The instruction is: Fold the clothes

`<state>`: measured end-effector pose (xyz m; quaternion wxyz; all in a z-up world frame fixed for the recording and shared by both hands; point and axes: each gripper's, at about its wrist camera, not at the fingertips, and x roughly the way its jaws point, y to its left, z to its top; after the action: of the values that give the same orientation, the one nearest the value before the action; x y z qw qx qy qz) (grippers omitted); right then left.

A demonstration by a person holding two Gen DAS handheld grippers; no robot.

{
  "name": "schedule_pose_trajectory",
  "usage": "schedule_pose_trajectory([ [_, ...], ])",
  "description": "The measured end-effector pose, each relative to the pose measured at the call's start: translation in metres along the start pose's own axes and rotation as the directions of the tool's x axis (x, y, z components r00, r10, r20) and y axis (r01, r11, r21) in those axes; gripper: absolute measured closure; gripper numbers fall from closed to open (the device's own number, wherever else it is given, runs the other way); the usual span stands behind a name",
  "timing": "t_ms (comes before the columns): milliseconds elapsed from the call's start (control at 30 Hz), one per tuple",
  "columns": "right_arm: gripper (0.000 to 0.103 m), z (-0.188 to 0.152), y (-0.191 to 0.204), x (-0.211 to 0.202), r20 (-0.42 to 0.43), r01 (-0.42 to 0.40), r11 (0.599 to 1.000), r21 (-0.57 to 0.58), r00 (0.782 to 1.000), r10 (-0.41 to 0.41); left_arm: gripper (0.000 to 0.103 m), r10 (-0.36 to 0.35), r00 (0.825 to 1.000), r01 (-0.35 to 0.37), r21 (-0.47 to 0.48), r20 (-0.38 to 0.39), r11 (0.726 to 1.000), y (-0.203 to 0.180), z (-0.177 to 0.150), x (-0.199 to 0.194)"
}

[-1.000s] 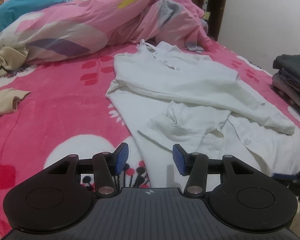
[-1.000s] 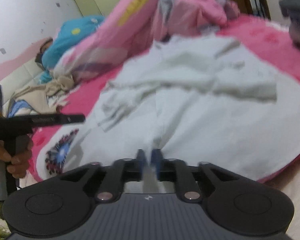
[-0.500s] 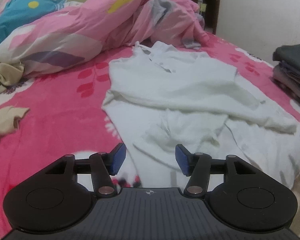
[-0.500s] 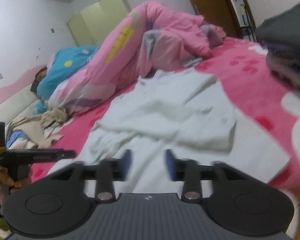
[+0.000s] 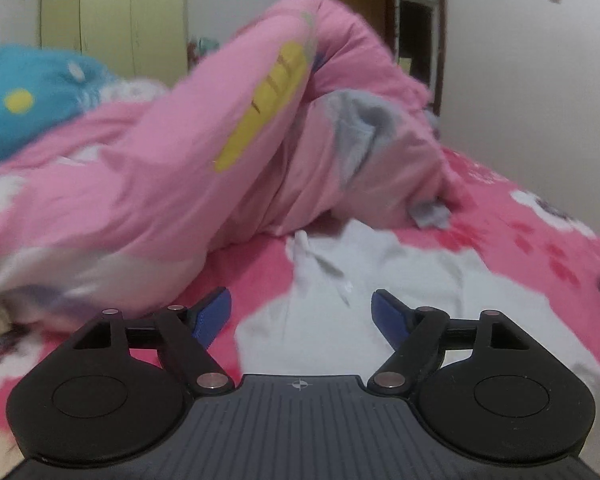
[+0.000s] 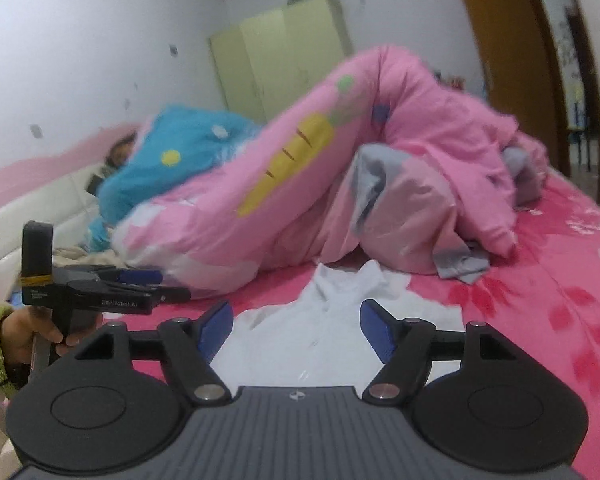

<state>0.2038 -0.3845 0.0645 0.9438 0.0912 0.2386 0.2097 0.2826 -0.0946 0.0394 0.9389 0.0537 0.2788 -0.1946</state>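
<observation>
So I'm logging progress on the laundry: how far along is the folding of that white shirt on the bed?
Barely started. The white shirt lies spread and rumpled on the pink bed sheet, collar toward the pink duvet; no finished fold shows in these views. Nothing is in hand: the left claw and right claw are both opening, empty, above the shirt. Gripping and the folds remain.

Left gripper [image 6: 140, 286] side: "GenRobot.AI"; small label above unreadable.

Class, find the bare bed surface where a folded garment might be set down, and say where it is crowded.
Free: pink sheet right of the white shirt, and the strip between shirt and quilt. Crowded: the heaped pink quilt behind.
</observation>
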Motion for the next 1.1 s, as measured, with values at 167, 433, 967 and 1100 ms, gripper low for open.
schedule_pose_trajectory([
  [167, 0.039, 0.031, -0.064, 0.141, -0.145, -0.025, 0.996, 0.083, 0.989, 0.037, 0.028, -0.030, 0.993, 0.020, -0.085, -0.116, 0.996, 0.015, 0.030, 0.132],
  [433, 0.040, 0.038, -0.127, 0.308, -0.304, 0.023, 0.981, 0.191, 0.952, 0.037, 0.046, -0.118, 0.959, 0.062, -0.216, -0.259, 0.974, 0.032, 0.041, 0.256],
  [967, 0.100, 0.037, -0.086, 0.273, -0.252, 0.010, 1.000, 0.024, 0.968, -0.004, 0.101, -0.043, 0.999, 0.039, 0.096, 0.030, 0.995, -0.018, 0.023, 0.181],
  [1100, 0.100, 0.023, -0.044, 0.212, -0.198, -0.008, 0.961, -0.275, 0.979, -0.048, 0.101, -0.048, 0.978, -0.020, 0.323, 0.201, 0.946, -0.042, 0.005, 0.119],
])
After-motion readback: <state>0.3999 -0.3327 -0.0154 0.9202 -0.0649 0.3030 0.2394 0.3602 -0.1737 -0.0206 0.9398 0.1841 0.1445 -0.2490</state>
